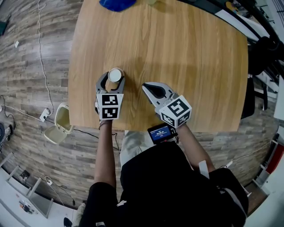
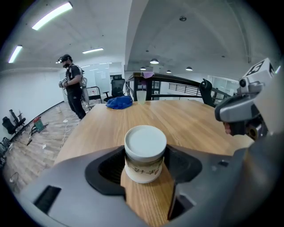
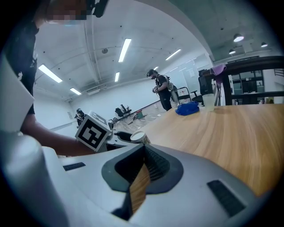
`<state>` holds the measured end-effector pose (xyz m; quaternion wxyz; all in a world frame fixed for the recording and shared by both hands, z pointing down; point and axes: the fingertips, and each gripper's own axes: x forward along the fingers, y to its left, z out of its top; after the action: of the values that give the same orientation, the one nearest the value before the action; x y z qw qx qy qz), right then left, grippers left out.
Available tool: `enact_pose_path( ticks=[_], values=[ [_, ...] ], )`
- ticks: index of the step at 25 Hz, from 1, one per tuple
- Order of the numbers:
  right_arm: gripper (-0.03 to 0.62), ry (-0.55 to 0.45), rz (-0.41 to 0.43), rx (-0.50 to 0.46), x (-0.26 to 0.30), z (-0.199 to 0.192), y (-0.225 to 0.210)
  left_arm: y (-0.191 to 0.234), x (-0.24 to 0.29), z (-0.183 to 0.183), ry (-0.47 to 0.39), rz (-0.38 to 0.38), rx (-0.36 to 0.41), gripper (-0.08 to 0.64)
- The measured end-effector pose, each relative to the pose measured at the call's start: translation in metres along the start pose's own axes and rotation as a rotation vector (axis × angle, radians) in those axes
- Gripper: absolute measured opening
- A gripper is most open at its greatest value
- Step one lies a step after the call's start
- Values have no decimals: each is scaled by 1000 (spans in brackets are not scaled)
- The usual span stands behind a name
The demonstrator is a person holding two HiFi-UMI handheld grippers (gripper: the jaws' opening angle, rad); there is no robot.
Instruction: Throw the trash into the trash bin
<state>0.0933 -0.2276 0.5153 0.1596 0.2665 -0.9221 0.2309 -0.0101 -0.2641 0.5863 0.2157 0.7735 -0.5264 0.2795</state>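
The wooden desk (image 1: pixel 186 57) has a cream trash bin (image 1: pixel 61 120) on the floor by its corner, lid open. Near the desk's front edge, the left tongs (image 1: pixel 112 79) are released around an upright brown paper cup (image 2: pixel 145 153) with a white lid. The right tongs (image 1: pixel 147 87) are clenched, empty.

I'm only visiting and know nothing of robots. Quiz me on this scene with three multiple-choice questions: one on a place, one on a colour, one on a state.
1. Where is the trash bin? A held by the right gripper; B on the floor beside the table; C on top of the table.
2. What colour is the cloth at the table's far edge? A red; B blue; C yellow.
3. How is the lidded cup? A upright between the left gripper's open jaws; B tipped over; C on the cloth.
Answers: B, it stands on the floorboards; B, plainly blue; A, gaps show beside it.
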Motion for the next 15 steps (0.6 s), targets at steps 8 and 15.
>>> enact_pose_path(
  ticks=[8,15],
  values=[
    [-2,12,152,-66,36,33,30,56,-75,-7,-21,189,-111,287],
    [-2,9,401,-147,55,49,150,84,-237,-48,-62,451,-254,287]
  ],
)
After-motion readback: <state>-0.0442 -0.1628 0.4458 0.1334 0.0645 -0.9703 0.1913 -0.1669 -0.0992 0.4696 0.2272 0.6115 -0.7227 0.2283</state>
